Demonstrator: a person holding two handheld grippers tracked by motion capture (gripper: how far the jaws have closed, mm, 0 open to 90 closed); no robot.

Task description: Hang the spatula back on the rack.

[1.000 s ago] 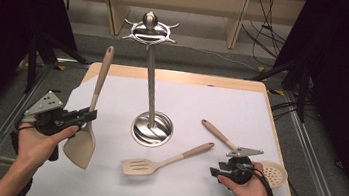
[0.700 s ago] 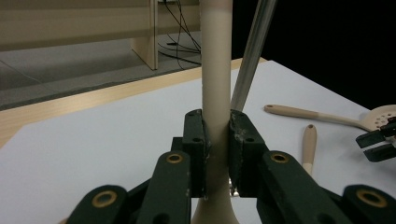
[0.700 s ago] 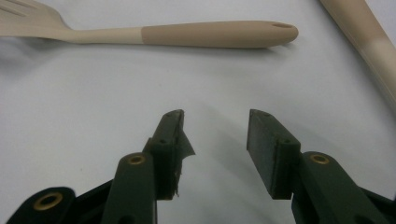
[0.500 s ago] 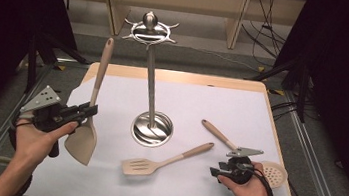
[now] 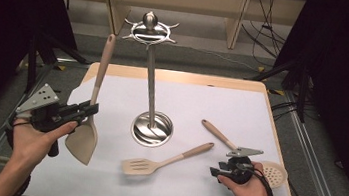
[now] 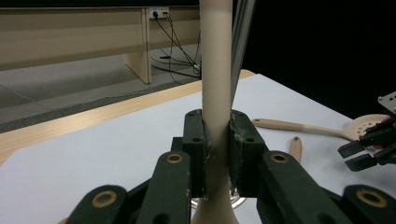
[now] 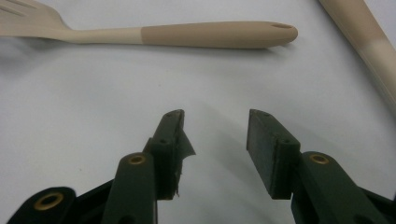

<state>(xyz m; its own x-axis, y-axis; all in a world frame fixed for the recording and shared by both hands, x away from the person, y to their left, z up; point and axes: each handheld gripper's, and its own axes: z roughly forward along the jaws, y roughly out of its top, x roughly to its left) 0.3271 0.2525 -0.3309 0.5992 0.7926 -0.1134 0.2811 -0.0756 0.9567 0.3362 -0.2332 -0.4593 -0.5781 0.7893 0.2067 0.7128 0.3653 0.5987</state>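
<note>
My left claw (image 6: 217, 140): clamped on upright spatula (image 5: 86, 132). My right claw (image 7: 215, 144): apart, empty, above surface (image 5: 260, 118) near slotted turner (image 5: 164, 161).

This place looks like a laboratory or a recording studio, not a real kitchen. The table (image 5: 115, 69) has a light wooden top with a white sheet (image 5: 196, 111) on it, and black curtains (image 5: 348, 59) hang at the left and at the right. Metal rails (image 5: 313, 160) run beside the table on the grey floor. Behind it stand plain wooden furniture legs (image 5: 235, 20), and loose cables (image 5: 266, 31) lie on the floor. In the left gripper view a wall socket (image 6: 157, 11) with plugged cables is visible. The kitchen utensils and the metal utensil stand (image 5: 149, 90) are set out like test objects.
</note>
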